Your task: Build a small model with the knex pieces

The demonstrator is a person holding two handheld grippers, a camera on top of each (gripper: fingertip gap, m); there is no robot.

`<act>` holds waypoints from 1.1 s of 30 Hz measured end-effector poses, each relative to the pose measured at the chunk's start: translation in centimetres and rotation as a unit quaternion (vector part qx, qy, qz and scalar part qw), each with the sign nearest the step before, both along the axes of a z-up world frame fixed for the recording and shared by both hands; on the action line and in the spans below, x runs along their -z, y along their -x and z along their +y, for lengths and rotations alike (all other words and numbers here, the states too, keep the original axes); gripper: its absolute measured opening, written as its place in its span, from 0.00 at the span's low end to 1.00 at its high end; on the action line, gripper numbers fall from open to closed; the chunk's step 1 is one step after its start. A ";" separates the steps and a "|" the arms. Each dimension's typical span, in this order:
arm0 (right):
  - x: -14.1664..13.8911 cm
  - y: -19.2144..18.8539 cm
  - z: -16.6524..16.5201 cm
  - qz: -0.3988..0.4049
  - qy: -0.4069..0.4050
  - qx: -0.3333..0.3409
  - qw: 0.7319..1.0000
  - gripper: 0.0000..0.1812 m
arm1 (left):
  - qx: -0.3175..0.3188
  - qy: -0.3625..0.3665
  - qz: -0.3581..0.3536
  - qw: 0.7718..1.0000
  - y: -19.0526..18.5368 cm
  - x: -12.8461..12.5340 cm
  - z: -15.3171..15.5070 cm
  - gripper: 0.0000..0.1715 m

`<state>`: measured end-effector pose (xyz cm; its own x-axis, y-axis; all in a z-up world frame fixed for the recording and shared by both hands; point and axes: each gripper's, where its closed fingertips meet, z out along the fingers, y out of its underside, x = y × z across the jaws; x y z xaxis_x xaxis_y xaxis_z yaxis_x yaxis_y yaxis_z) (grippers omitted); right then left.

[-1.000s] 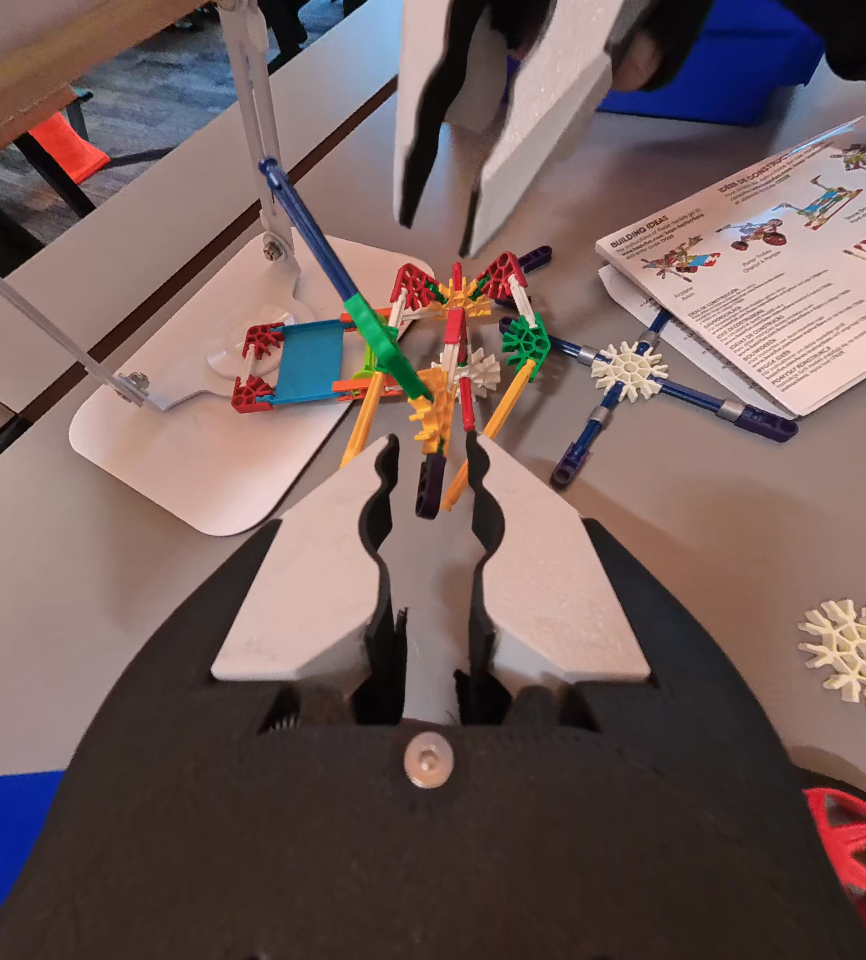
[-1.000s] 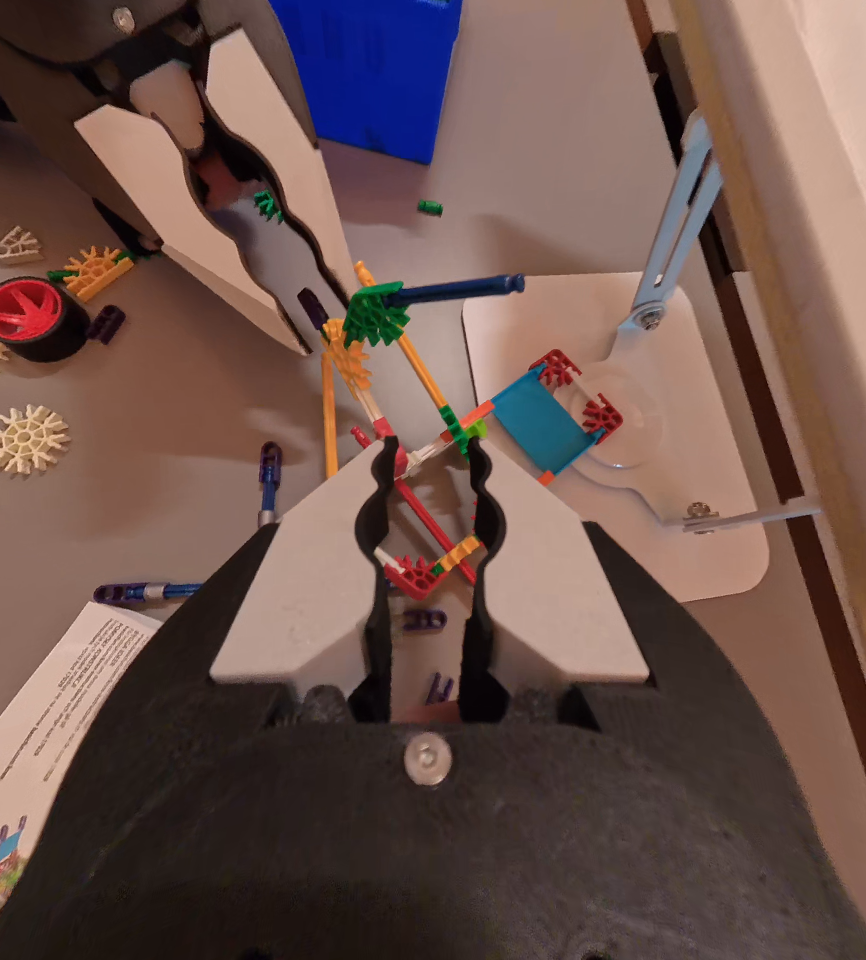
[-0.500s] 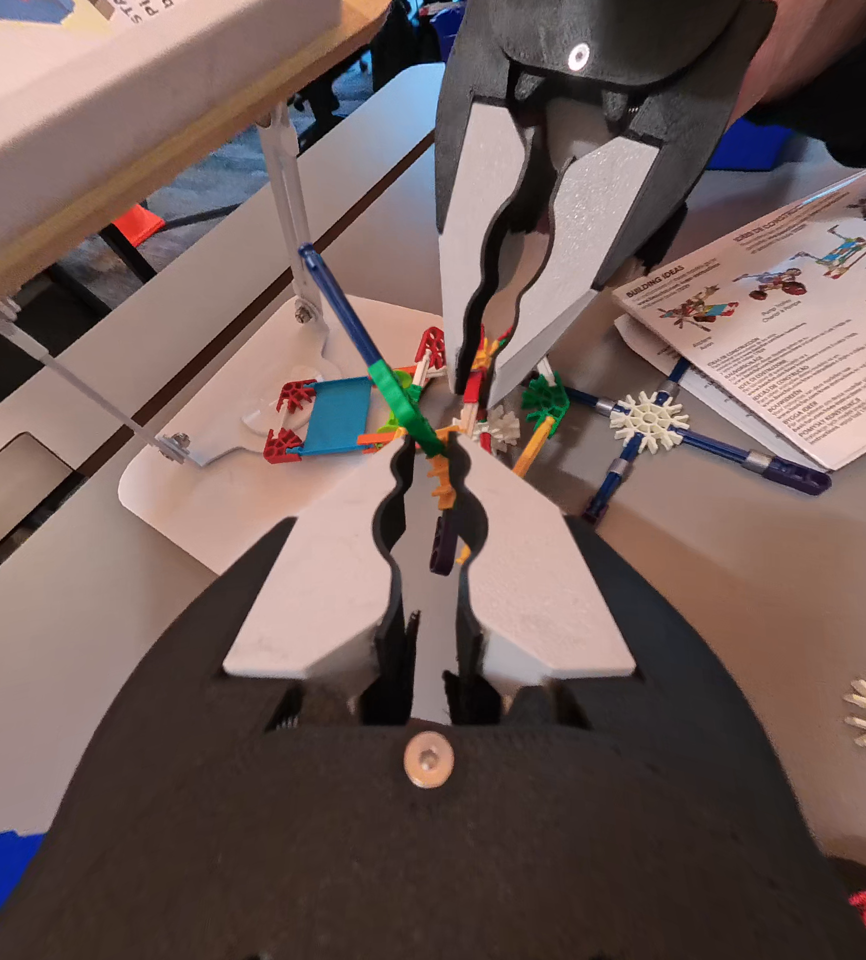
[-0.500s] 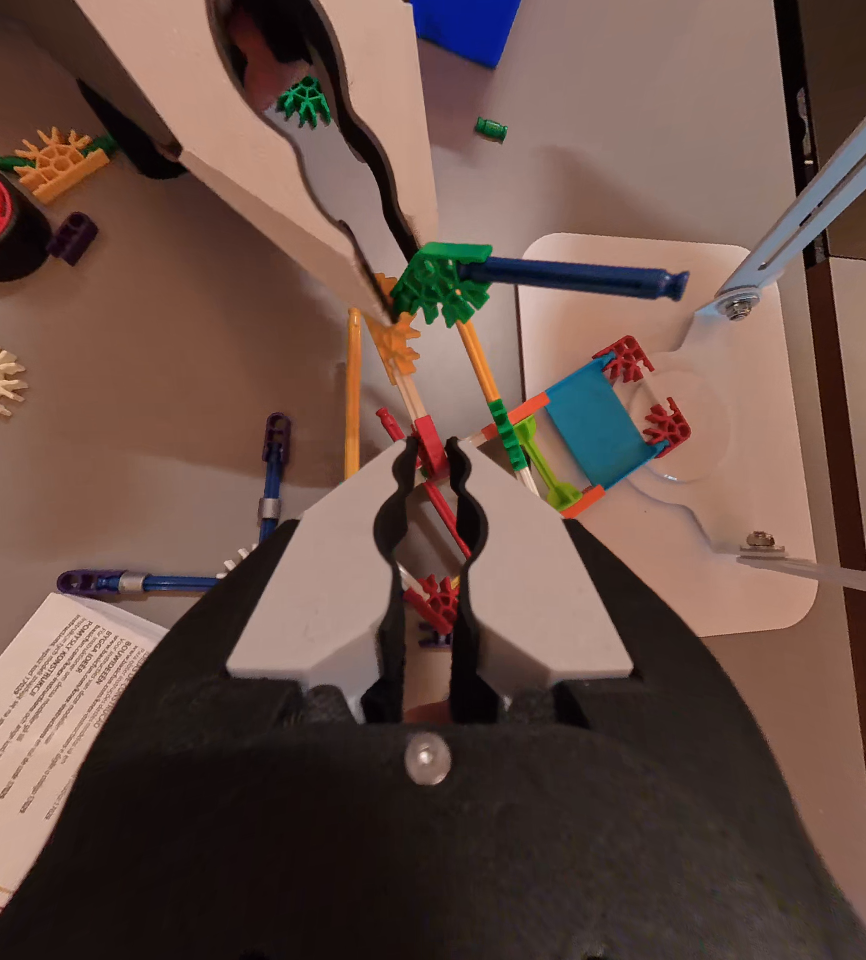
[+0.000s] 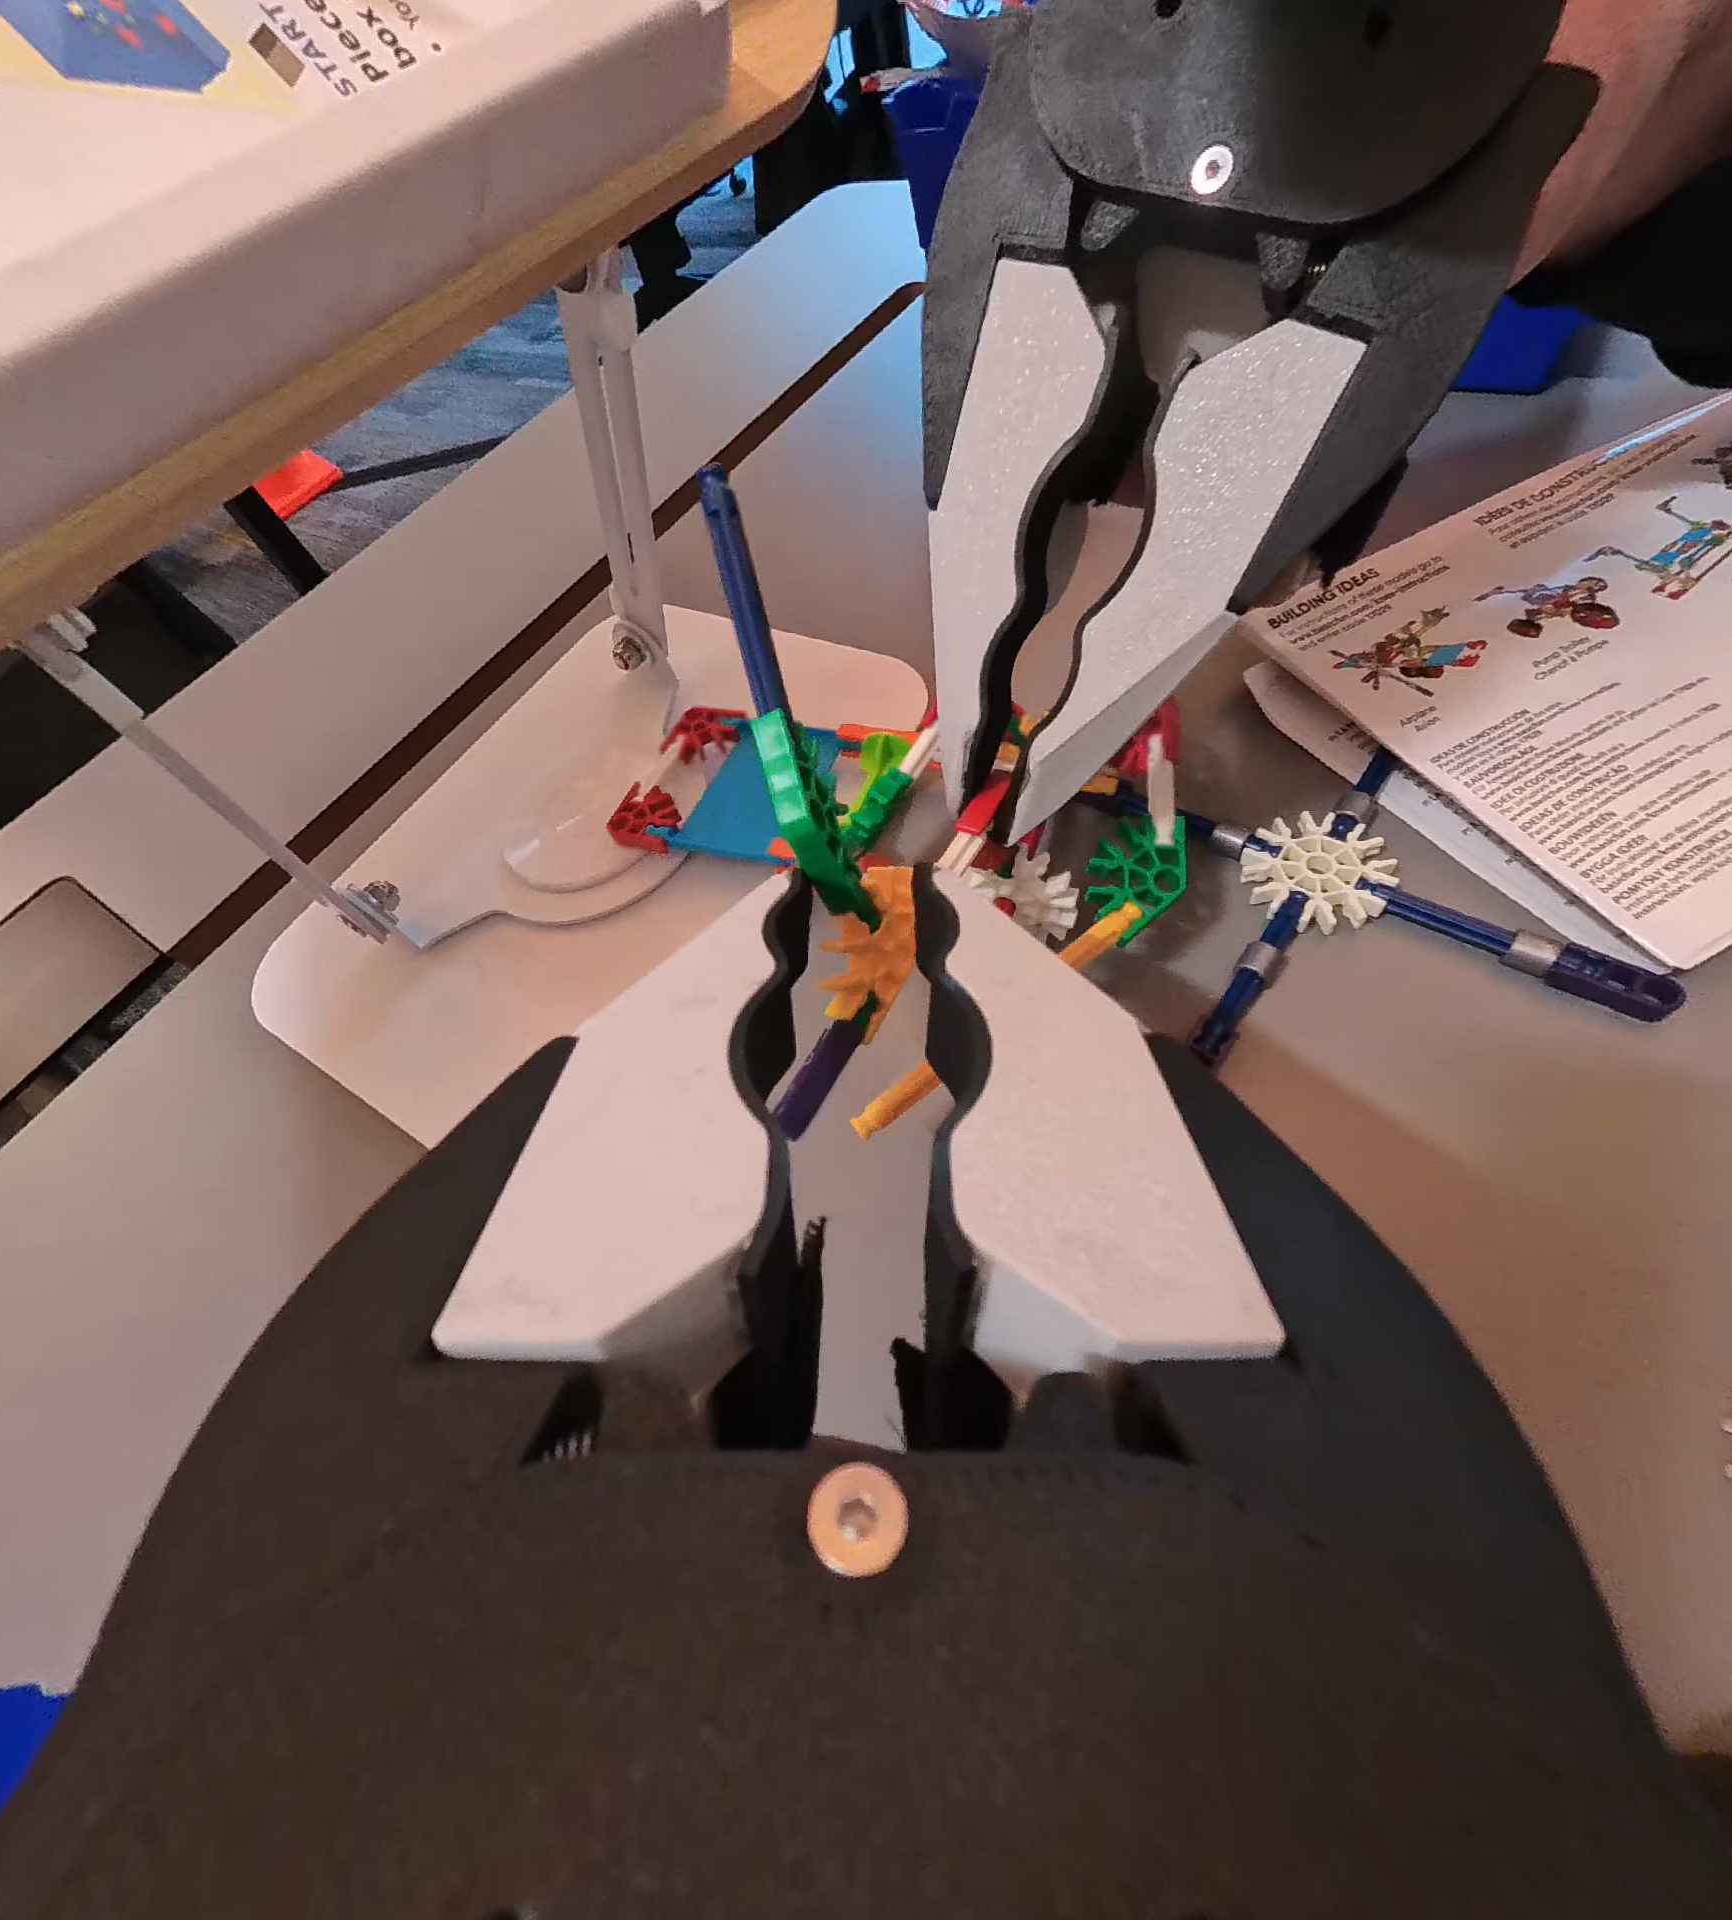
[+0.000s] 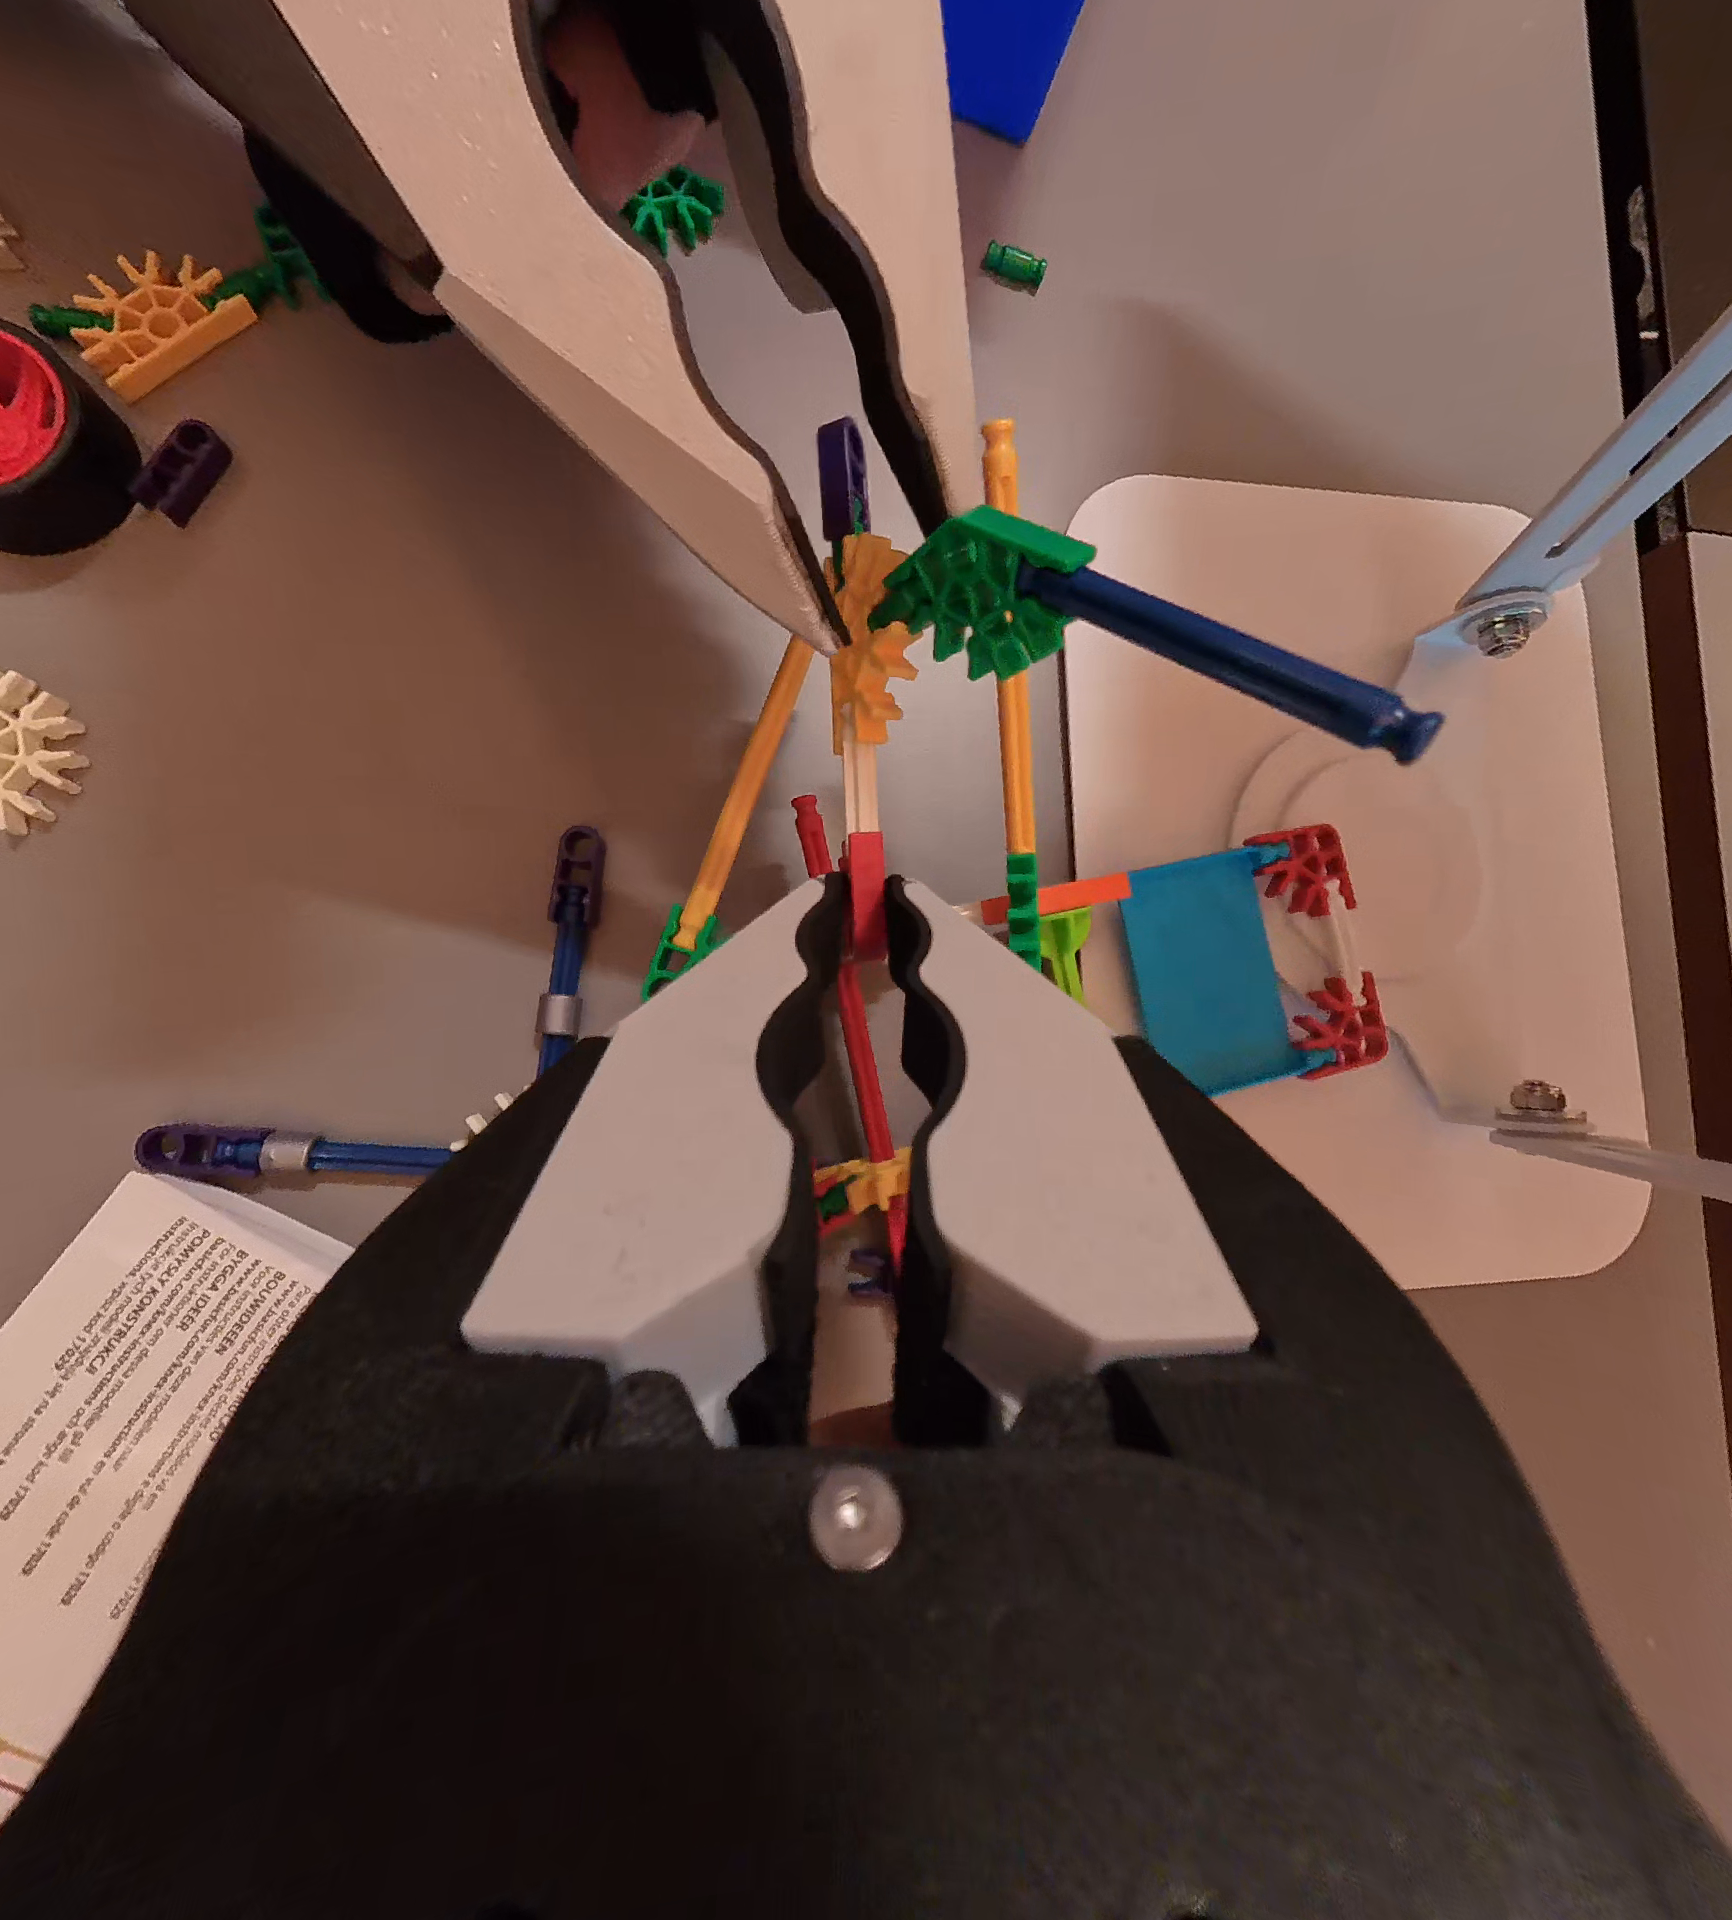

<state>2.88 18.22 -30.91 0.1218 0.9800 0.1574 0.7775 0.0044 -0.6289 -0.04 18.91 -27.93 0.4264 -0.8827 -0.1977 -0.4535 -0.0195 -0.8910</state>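
Both claws on same rod-and-connector model (image 6: 1018,727), sitting on grey table (image 6: 322,883), blue panel end on white stand base (image 6: 1464,1195). My left gripper (image 5: 862,883) pinched on orange connector (image 5: 872,940), just under green connector (image 6: 976,603) with blue rod (image 6: 1226,649). My right gripper (image 6: 867,894) clamped on red connector (image 6: 862,868). Booklet (image 5: 1568,748) nearby.
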 end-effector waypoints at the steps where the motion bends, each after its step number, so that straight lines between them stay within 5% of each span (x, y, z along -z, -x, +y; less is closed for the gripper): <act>1: 0.0 0.1 0.0 0.001 0.000 -0.001 1.000 0.03 | -0.002 -0.002 0.000 1.000 0.0 0.0 0.1 0.10; 21: -0.4 2.9 -1.7 0.030 0.000 -0.017 0.999 0.05 | -0.025 -0.020 0.024 0.999 1.5 0.3 1.0 0.10; 33: -1.9 -1.3 1.2 0.020 -0.006 0.036 0.999 0.12 | -0.059 -0.037 0.040 0.997 2.5 0.6 2.3 0.10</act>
<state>4.18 19.40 -28.97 0.1984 0.9666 0.1624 0.7509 -0.0434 -0.6590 -2.54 21.26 -28.52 0.5070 -0.8086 -0.2985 -0.5224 -0.0128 -0.8526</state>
